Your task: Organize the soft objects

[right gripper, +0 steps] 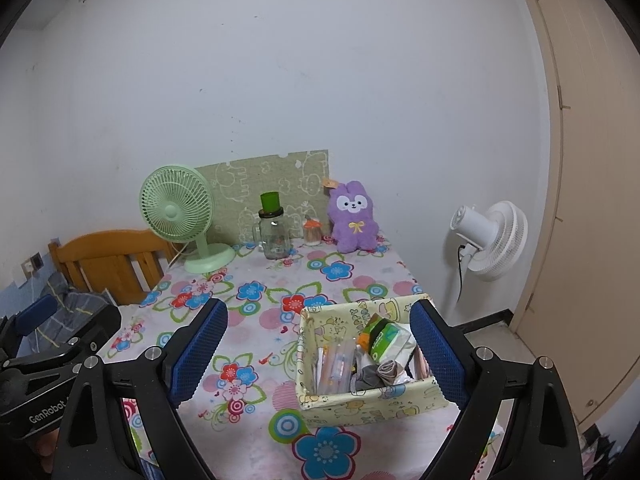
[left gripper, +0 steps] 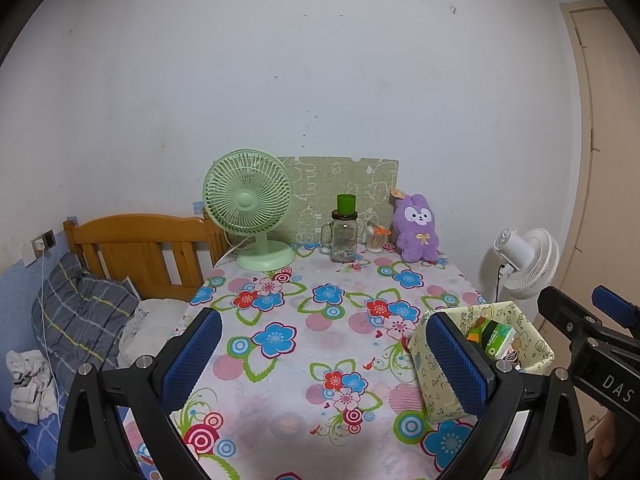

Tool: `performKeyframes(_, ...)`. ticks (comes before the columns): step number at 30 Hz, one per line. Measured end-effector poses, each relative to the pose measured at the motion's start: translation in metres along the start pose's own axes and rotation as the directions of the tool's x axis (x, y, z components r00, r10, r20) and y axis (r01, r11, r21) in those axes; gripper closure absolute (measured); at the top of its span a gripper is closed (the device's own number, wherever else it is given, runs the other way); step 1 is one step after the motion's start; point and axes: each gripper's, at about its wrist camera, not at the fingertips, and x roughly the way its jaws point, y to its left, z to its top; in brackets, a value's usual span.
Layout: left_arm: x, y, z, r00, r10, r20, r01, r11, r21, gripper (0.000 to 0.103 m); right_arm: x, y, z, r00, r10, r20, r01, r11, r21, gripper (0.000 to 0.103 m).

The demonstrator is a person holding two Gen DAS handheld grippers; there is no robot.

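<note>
Table [left gripper: 304,396]: covered with a flowered cloth, standing against a white wall; a wooden bed headboard [left gripper: 140,248] stands just beside its left edge.

White fan [right gripper: 490,240]: on the floor to the right of the table, apart from it.

Green fan [left gripper: 250,210]: upright at the back left of the table, near the wall.

Storage box [right gripper: 372,402]: yellow-patterned fabric, open-topped, on the right front part of the table. It holds a green tissue pack [right gripper: 386,338], rolled grey cloth [right gripper: 376,376] and some clear-wrapped items.

Purple plush rabbit [left gripper: 416,228]: sitting upright at the back right of the table, leaning toward the green patterned board [left gripper: 344,184] on the wall, well apart from the box.

Glass jar [left gripper: 344,240]: with a handle and a green cup on top, between the green fan and the rabbit; a small orange-lidded container [left gripper: 376,238] stands just beside it.

Left gripper [left gripper: 322,364]: blue-padded fingers spread wide, holding nothing, above the front of the table; the right-hand pad overlaps the box's near side in view, contact uncertain.

Right gripper [right gripper: 318,358]: fingers spread wide, empty, framing the box from above; touching cannot be told.
</note>
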Motion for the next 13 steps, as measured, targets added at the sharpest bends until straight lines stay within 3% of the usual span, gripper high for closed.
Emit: performKeyframes(13,0.0005,-0.0007,-0.0003,1.0,-0.007,-0.001,0.007,1.0,0.006,0.0,0.0044,-0.0026,0.0017,1.0,0.009,-0.012,-0.009,1.0,0.027,0.008)
